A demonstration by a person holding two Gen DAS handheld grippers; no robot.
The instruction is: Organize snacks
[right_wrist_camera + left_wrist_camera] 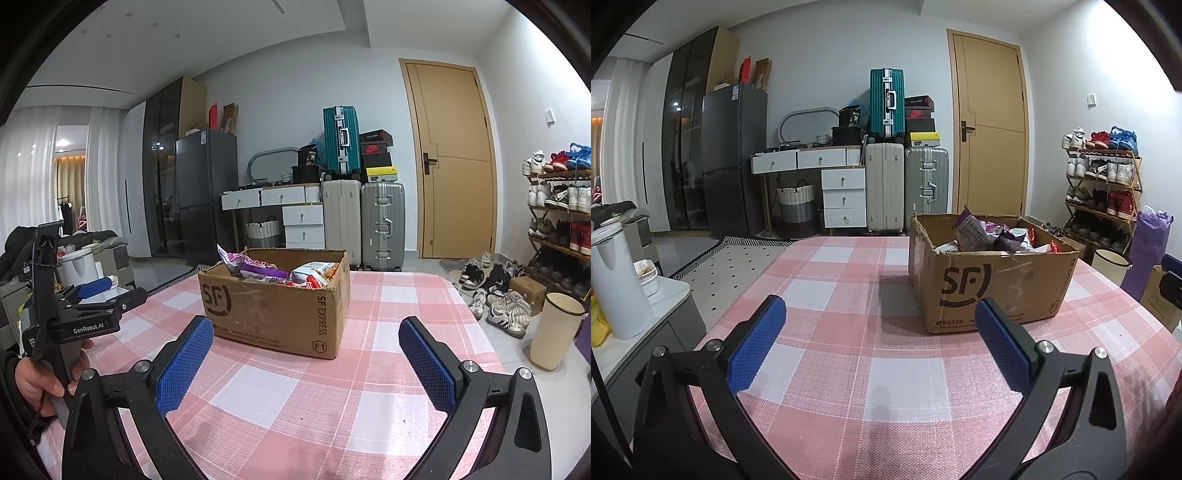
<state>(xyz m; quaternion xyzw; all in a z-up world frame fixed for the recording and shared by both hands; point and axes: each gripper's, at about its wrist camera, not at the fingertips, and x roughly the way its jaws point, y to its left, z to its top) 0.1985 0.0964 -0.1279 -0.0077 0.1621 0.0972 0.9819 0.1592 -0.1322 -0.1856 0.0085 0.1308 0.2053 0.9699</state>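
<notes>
A brown SF cardboard box [993, 284] [277, 310] stands open on the pink checked tablecloth [849, 325] [295, 398]. Several snack packets [982, 232] [258, 271], purple, white and red, fill it. My left gripper [881, 314] is open above the cloth, with the box ahead and to its right and nothing between its blue pads. My right gripper [306, 332] is open too, the box straight ahead of it just past the fingertips. In the right wrist view a hand holds the left gripper [107, 290] at the far left.
A white kettle [617, 284] and a food bowl [646, 273] sit on a side counter left of the table. A cream bin [554, 328] and shoes [506, 310] lie on the floor at the right. Suitcases, drawers, a fridge and a door line the far wall.
</notes>
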